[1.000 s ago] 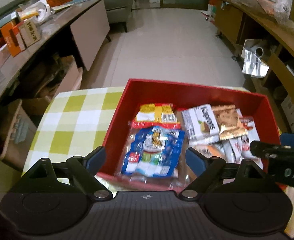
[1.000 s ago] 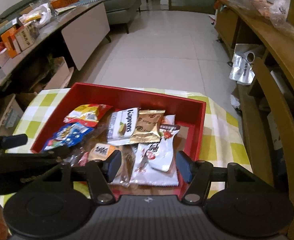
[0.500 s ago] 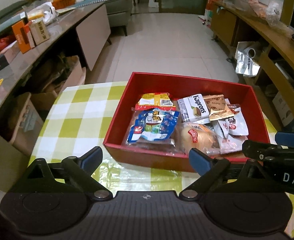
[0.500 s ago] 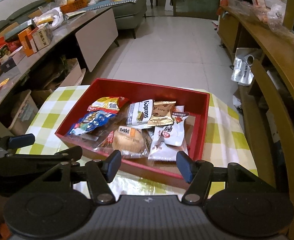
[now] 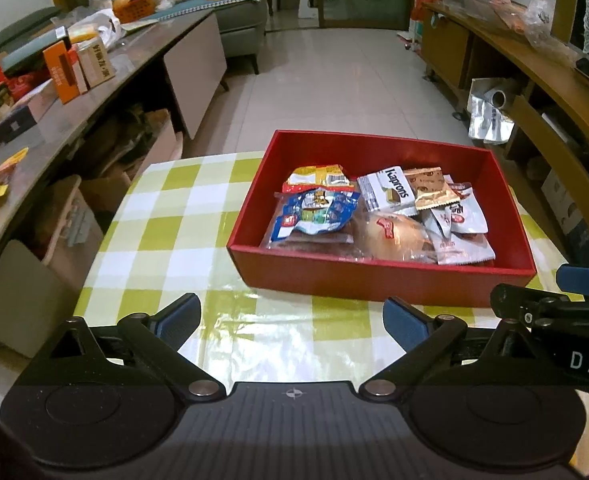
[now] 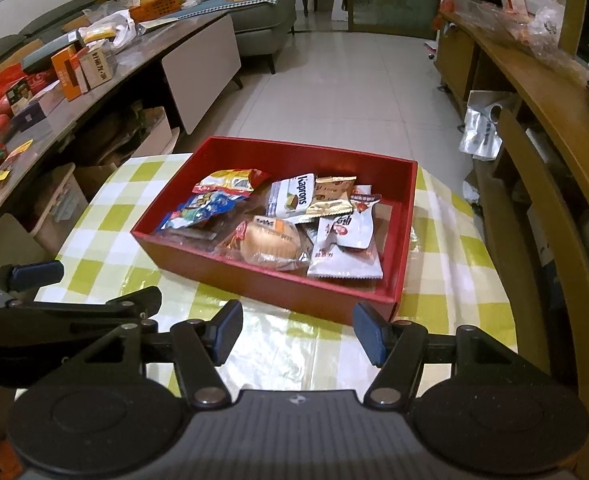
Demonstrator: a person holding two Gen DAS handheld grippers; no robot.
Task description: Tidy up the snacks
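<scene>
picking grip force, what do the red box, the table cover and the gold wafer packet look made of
Red box: likely matte cardboard; its thin, straight walls show no shine.
Table cover: probably glossy vinyl or oilcloth with a green check; bright glare and wrinkles show near the box.
Gold wafer packet: seemingly metallised plastic film, with a crimped edge and a dull metallic sheen.

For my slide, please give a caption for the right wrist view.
Open right tool above checked tablecloth, facing red box filled with snack packets.
</scene>
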